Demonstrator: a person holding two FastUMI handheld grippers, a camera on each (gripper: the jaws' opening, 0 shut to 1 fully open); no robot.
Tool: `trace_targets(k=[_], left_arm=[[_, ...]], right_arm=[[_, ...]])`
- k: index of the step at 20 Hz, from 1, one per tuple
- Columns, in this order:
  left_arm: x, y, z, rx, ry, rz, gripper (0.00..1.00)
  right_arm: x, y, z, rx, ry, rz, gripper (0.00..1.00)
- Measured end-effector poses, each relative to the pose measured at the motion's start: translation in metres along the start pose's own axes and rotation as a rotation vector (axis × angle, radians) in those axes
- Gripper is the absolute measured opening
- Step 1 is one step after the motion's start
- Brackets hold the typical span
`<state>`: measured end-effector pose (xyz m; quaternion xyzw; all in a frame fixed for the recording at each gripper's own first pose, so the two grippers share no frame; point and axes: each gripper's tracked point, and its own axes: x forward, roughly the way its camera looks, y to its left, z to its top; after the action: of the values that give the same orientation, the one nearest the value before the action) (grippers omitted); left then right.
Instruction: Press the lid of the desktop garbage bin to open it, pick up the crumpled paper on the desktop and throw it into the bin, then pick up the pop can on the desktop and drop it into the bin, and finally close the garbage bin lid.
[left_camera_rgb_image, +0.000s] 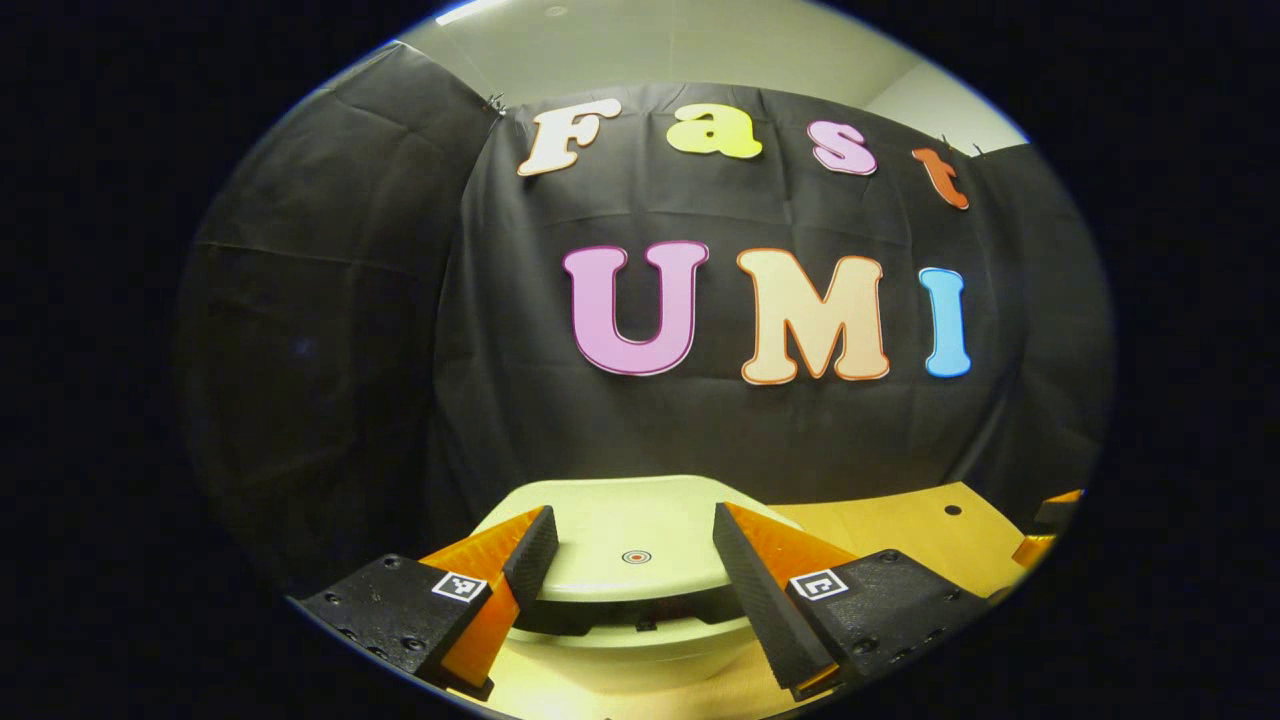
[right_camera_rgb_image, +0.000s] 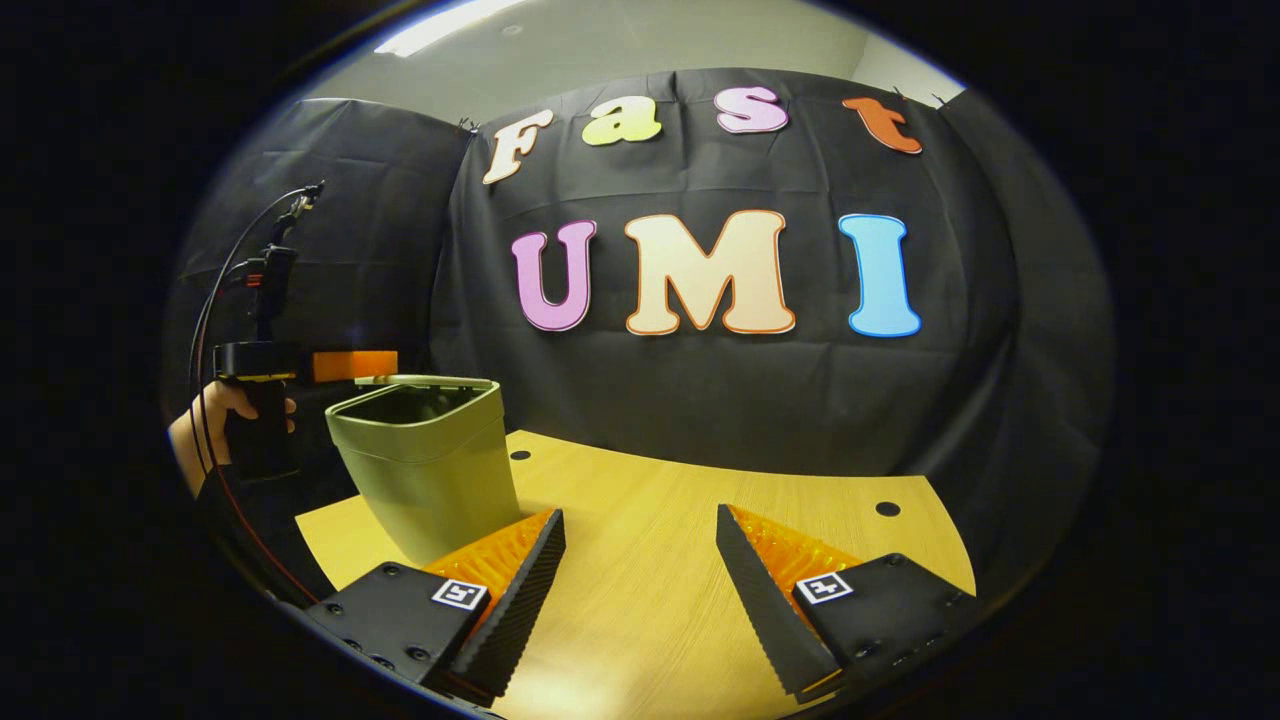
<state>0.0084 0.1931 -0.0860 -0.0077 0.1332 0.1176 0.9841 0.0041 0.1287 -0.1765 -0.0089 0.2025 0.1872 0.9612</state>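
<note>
I have one bin (right_camera_rgb_image: 425, 460) on the bench (right_camera_rgb_image: 660, 560), standing near its left edge as the right gripper view shows it. In that view the bin's mouth looks dark and open at the top, with the lid seen edge-on just above the rim; I cannot tell how far it is lifted.

My left gripper (left_camera_rgb_image: 635, 545) hangs right over the bin. Its two fingers are spread wide, one on each side of the pale lid (left_camera_rgb_image: 630, 530), which carries one small round red mark between them. I cannot tell whether either finger touches the lid. In the right gripper view I see that same gripper at the far left behind the bin, held in one hand (right_camera_rgb_image: 205, 420), with a cable looping up from it.

My right gripper (right_camera_rgb_image: 640, 560) is also spread apart, holding nothing, its two fingers over bare wood toward the bench's near edge. The bin is just beside its left finger. I count two small dark holes in the benchtop.
</note>
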Motion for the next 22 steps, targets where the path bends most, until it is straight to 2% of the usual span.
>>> trace_targets(k=[7,15,18,20,21,22], left_arm=[[0.004,-0.002,-0.03,-0.012,0.068,-0.012,0.95],[0.009,-0.006,-0.038,0.07,0.067,-0.027,0.95],[0.006,-0.006,-0.045,0.021,0.11,-0.06,0.96],[0.004,-0.006,-0.039,0.031,0.071,-0.065,0.96],[0.001,-0.006,-0.032,0.041,0.019,-0.07,0.93],[-0.001,-0.014,-0.028,0.043,-0.014,-0.09,0.96]], right_arm=[[0.003,-0.002,-0.003,-0.001,0.009,-0.011,0.96],[0.011,0.0,-0.006,0.001,0.014,-0.011,0.96],[0.013,0.0,-0.005,0.009,0.012,-0.013,0.96],[0.013,-0.001,0.0,0.022,-0.001,-0.017,0.95],[0.013,-0.003,0.006,0.028,-0.013,-0.018,0.96],[0.011,-0.006,0.013,0.028,-0.029,-0.027,0.96]])
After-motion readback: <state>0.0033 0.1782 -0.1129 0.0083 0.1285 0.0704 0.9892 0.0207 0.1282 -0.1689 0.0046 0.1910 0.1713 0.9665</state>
